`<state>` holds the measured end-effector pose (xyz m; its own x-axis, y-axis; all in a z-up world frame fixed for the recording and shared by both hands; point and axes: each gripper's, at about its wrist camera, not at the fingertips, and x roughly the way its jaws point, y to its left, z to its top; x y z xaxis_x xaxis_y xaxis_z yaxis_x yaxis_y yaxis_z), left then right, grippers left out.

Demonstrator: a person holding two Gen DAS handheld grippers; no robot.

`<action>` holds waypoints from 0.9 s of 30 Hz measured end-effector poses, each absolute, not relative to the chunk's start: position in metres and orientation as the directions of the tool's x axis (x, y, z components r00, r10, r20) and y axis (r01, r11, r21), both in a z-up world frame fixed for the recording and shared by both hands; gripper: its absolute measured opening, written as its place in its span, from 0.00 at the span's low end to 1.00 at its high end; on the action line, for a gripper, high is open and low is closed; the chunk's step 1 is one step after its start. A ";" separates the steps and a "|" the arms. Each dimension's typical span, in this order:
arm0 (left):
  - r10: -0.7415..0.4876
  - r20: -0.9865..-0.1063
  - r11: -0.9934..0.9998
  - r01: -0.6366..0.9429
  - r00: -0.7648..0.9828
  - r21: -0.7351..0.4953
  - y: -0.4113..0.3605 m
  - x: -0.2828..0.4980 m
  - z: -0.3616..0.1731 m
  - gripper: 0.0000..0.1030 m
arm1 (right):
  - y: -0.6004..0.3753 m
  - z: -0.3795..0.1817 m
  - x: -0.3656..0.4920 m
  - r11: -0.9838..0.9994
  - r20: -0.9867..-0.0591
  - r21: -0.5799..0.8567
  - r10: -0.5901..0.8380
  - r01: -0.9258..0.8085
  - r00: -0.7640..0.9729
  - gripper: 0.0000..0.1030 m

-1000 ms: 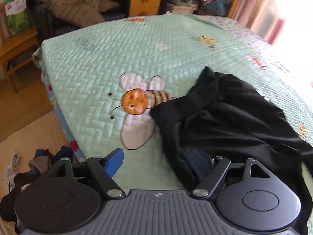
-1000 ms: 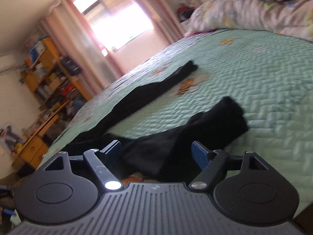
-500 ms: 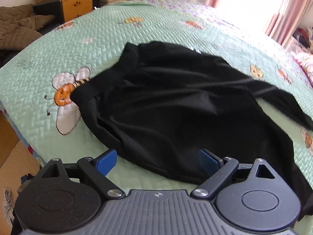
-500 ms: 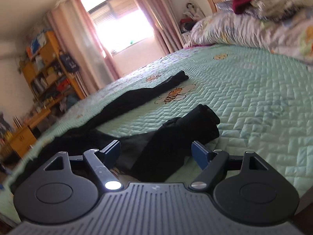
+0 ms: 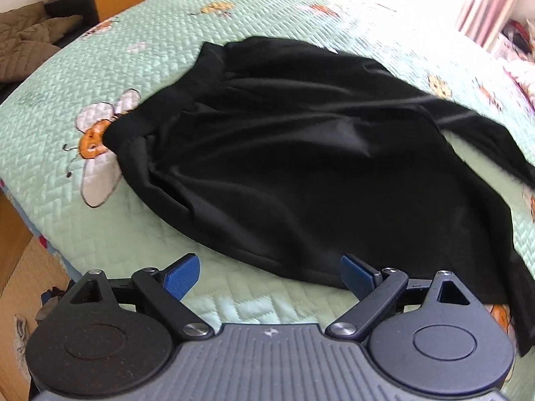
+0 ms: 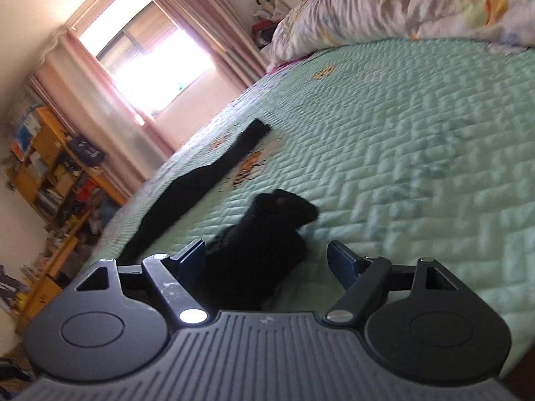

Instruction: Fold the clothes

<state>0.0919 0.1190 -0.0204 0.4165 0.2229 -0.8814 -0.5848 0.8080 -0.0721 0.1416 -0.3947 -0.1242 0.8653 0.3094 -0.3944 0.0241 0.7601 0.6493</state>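
Black garment (image 5: 301,167) spread rumpled on the green quilt (image 5: 83,67); left gripper (image 5: 271,275) jaws just widened, empty, over the near hem; right gripper (image 6: 265,262) spread, unclamped around a bunched sleeve (image 6: 267,234); pinch both edges, pull flat.

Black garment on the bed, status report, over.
Left gripper open, jaws just widened, nothing between. Right gripper open over a sleeve. Black garment lies rumpled, unfolded on the quilt. Nothing in the way.
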 end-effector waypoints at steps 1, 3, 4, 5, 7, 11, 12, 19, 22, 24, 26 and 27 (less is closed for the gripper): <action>0.220 -0.885 0.814 -0.577 0.410 -0.065 0.116 0.094 -0.022 0.89 | -0.393 -0.125 0.148 0.748 -0.390 0.664 0.330 0.014 0.859 0.78; 0.221 -0.890 0.824 -0.565 0.398 -0.048 0.110 0.099 -0.024 0.89 | -0.386 -0.125 0.159 0.739 -0.385 0.673 0.367 -0.014 0.847 0.77; 0.221 -0.892 0.829 -0.558 0.394 -0.041 0.107 0.101 -0.024 0.89 | -0.380 -0.123 0.163 0.745 -0.386 0.666 0.383 -0.034 0.839 0.74; 0.221 -0.893 0.833 -0.552 0.391 -0.036 0.104 0.103 -0.024 0.89 | -0.374 -0.121 0.168 0.750 -0.386 0.659 0.398 -0.053 0.832 0.63; 0.223 -0.897 0.840 -0.543 0.381 -0.022 0.099 0.106 -0.026 0.90 | -0.362 -0.118 0.176 0.759 -0.388 0.645 0.429 -0.092 0.816 0.38; 0.238 -0.904 0.847 -0.532 0.355 0.014 0.088 0.114 -0.030 0.90 | -0.313 -0.091 0.171 0.886 -0.409 0.385 0.415 -0.258 0.813 0.16; 0.241 -0.905 0.849 -0.528 0.349 0.023 0.085 0.116 -0.031 0.90 | -0.298 -0.084 0.164 0.904 -0.404 0.286 0.414 -0.318 0.816 0.16; 0.253 -0.911 0.868 -0.491 0.326 0.066 0.069 0.127 -0.038 0.90 | -0.243 -0.036 0.122 0.827 -0.310 -0.172 0.470 -0.535 0.827 0.13; 0.253 -0.914 0.872 -0.483 0.317 0.073 0.066 0.128 -0.041 0.90 | -0.271 0.003 0.132 0.877 -0.223 -0.163 0.414 -0.453 0.883 0.13; 0.248 -0.918 0.872 -0.484 0.310 0.072 0.066 0.129 -0.043 0.90 | -0.312 0.022 0.163 0.942 -0.197 -0.045 0.319 -0.334 0.927 0.13; 0.237 -0.921 0.872 -0.486 0.309 0.061 0.067 0.127 -0.043 0.90 | -0.363 0.013 0.199 0.976 -0.237 0.123 0.203 -0.178 0.950 0.17; 0.232 -0.921 0.872 -0.487 0.313 0.054 0.068 0.126 -0.042 0.90 | -0.387 -0.003 0.209 0.981 -0.289 0.179 0.122 -0.071 0.950 0.18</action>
<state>0.1263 0.0681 -0.0424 0.3129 0.2318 -0.9210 -0.4871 0.8717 0.0539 0.2092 -0.3868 -0.0027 0.9496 0.1218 -0.2889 -0.0712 0.9812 0.1795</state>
